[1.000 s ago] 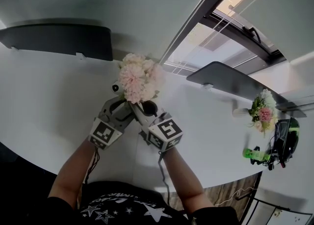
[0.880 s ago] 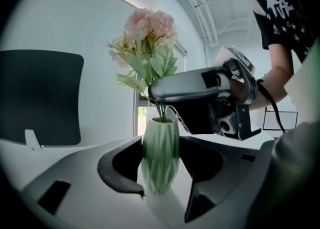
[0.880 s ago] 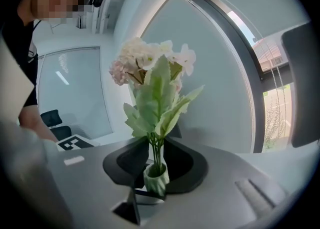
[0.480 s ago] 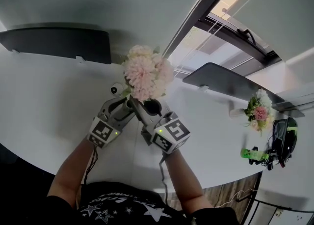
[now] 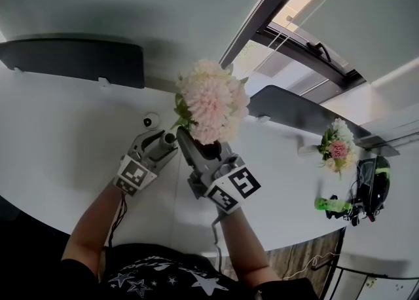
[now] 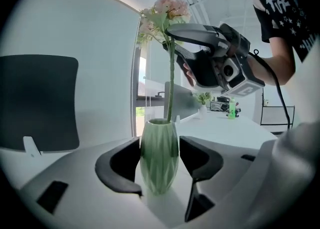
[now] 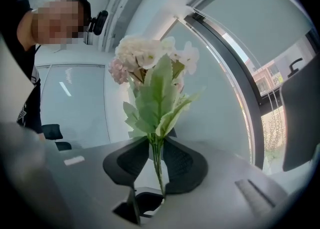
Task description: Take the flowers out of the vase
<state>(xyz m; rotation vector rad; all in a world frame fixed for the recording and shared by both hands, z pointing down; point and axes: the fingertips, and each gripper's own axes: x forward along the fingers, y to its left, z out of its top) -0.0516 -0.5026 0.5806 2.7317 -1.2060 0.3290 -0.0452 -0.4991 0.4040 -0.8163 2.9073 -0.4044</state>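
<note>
A pale pink bouquet (image 5: 209, 101) with green leaves is lifted above the white table (image 5: 59, 135). My right gripper (image 5: 188, 140) is shut on its thin green stem (image 7: 156, 159), and the blooms (image 7: 150, 60) stand above the jaws. My left gripper (image 5: 165, 140) is shut on a faceted green vase (image 6: 159, 155), with a pad pressed to each side. In the left gripper view the stem (image 6: 171, 73) runs straight up from the vase mouth to the right gripper (image 6: 186, 34). The vase is hidden in the head view.
A second bouquet (image 5: 336, 148) stands at the table's right end, beside a green bottle (image 5: 327, 205) and a black helmet-like object (image 5: 372, 186). Dark chair backs (image 5: 72, 59) (image 5: 294, 112) line the far edge. A small white round object (image 5: 150, 120) sits just beyond the left gripper.
My right gripper has risen with the bouquet, so the blooms are larger and higher in the head view. The left gripper has stayed on the vase.
</note>
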